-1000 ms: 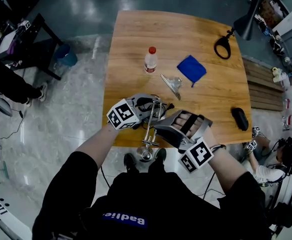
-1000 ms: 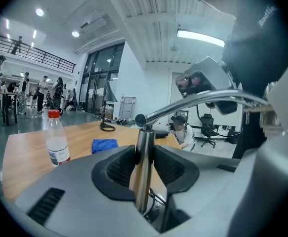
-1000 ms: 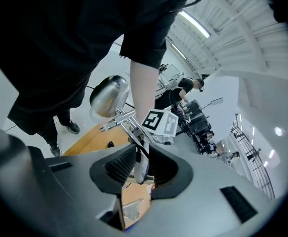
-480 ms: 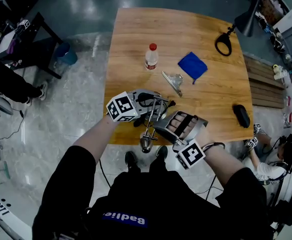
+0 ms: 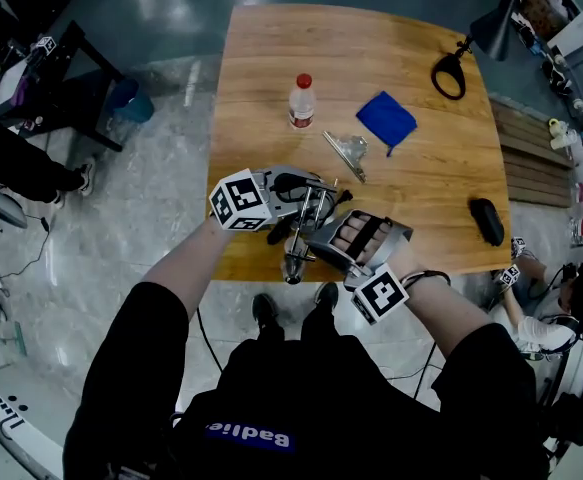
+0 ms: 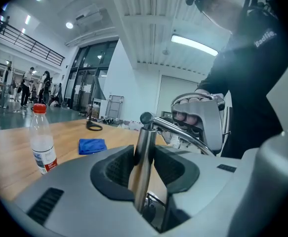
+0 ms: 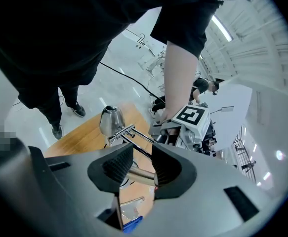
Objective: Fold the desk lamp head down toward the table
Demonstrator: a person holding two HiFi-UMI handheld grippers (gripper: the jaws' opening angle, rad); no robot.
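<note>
Chrome lamp: the chrome desk lamp [image 5: 304, 230] stands caught between my two tongs, at the edge of the wooden table [image 5: 271, 48] nearest me.
Lamp head: the cone-shaped chrome lamp head [image 7: 109, 120] lies just past the tips of my right tongs. It is low, with its mouth turned down, and from above it hangs [image 5: 293, 268] right at the table edge.
Left tongs: my left tongs [image 6: 144, 164] are pinching the lamp's upright steel post [image 6: 143, 147] and keeping the stand steady.
Right tongs: my right tongs [image 7: 141, 167] are opening. The chrome arm tube [image 7: 140, 175] lies between the pads, but I judge they no longer press on it.
Done so far: I think most of the fold is made, since the arm [image 6: 183, 132] slopes down from the top joint toward the head.
Left to do: I cannot tell whether the head rests on the wood or hangs off the edge. One more nudge down may be needed before I let go of the post.
Further out: beyond my left tongs stand a clear plastic bottle with a red cap [image 6: 41, 144] and a blue cloth [image 6: 92, 145], both well apart from the lamp.
</note>
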